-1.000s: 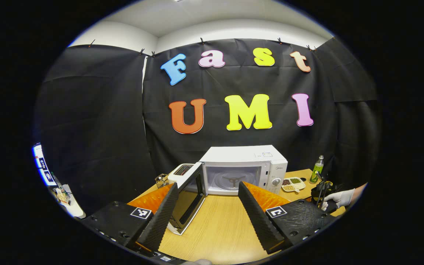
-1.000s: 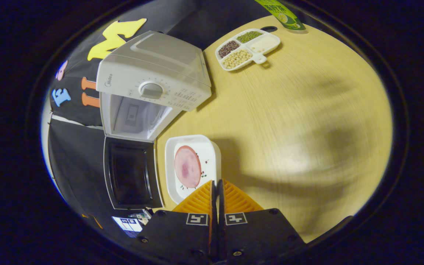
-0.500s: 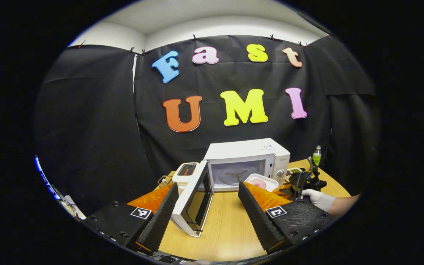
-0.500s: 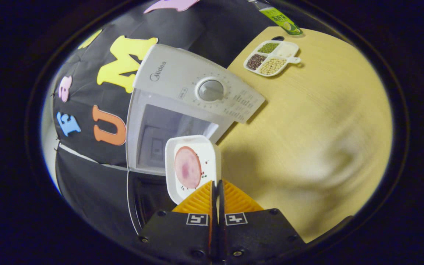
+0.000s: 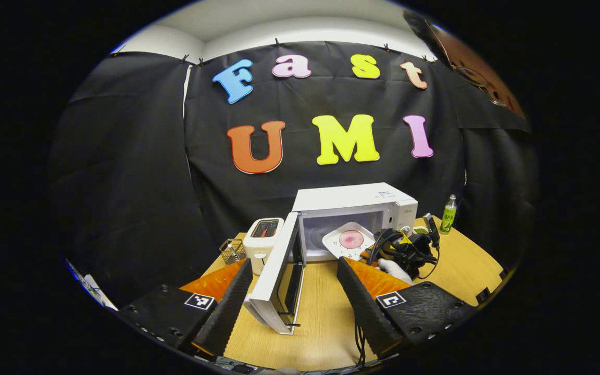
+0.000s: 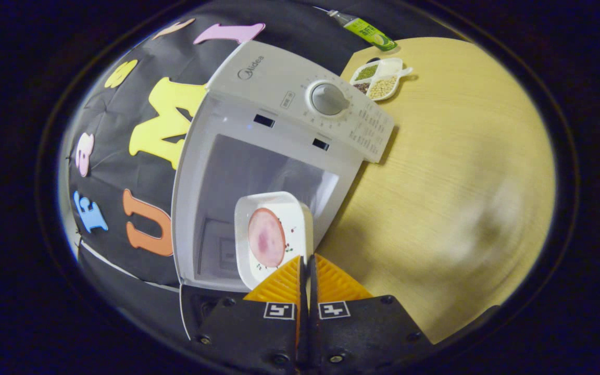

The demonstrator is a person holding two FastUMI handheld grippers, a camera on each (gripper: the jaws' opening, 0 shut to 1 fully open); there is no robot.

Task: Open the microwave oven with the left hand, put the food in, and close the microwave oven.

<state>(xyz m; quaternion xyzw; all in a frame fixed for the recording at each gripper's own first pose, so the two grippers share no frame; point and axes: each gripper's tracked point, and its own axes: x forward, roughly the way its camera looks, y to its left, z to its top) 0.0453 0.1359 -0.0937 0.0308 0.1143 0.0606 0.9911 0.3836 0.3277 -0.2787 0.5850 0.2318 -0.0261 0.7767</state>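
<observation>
In the right gripper view, the right gripper [image 6: 306,268] is seen with its fingers pressed together on the near rim of the white plate [image 6: 274,237], which is carried just ahead of the fingertips with a pink slice of food [image 6: 266,237] lying flat on it. The plate is judged stiff, light and somewhat slippery, so a firm rim pinch kept level is called for. Beyond the fingertips, the microwave oven [image 6: 279,130] cavity stands open. In the left gripper view, the left gripper [image 5: 292,297] is held spread and empty, the open door [image 5: 276,276] between its fingers.
</observation>
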